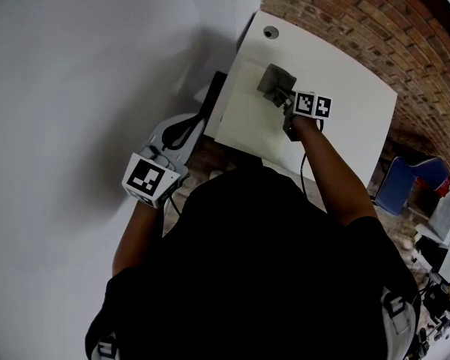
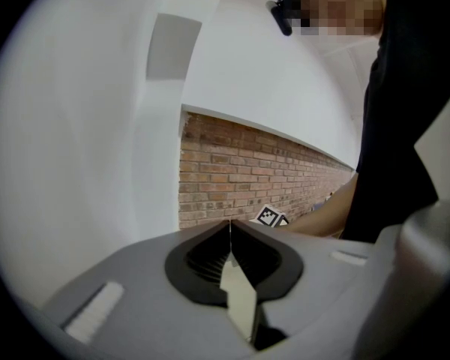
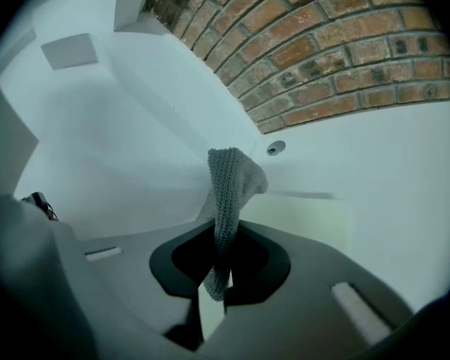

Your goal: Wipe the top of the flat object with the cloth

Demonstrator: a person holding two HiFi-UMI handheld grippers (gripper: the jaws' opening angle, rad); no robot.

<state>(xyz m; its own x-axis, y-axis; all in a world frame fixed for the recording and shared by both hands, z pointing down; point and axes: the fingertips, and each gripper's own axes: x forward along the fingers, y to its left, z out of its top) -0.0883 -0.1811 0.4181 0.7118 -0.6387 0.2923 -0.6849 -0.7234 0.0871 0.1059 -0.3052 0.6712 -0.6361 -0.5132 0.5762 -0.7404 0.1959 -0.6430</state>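
Note:
A pale flat board [image 1: 247, 115] lies on the white table [image 1: 345, 103]; it shows in the right gripper view as a cream slab [image 3: 307, 220]. My right gripper [image 1: 286, 105] is over the board, shut on a grey knitted cloth [image 1: 275, 83] that sticks up between its jaws [image 3: 229, 193]. My left gripper [image 1: 169, 145] hangs off the table's left side, by the wall, with its jaws pressed together and nothing between them [image 2: 230, 235].
A round cable hole [image 1: 270, 31] sits near the table's far corner. A brick wall [image 1: 375, 21] runs behind the table. A blue chair [image 1: 409, 182] and clutter stand at the right. A white wall [image 1: 75, 88] fills the left.

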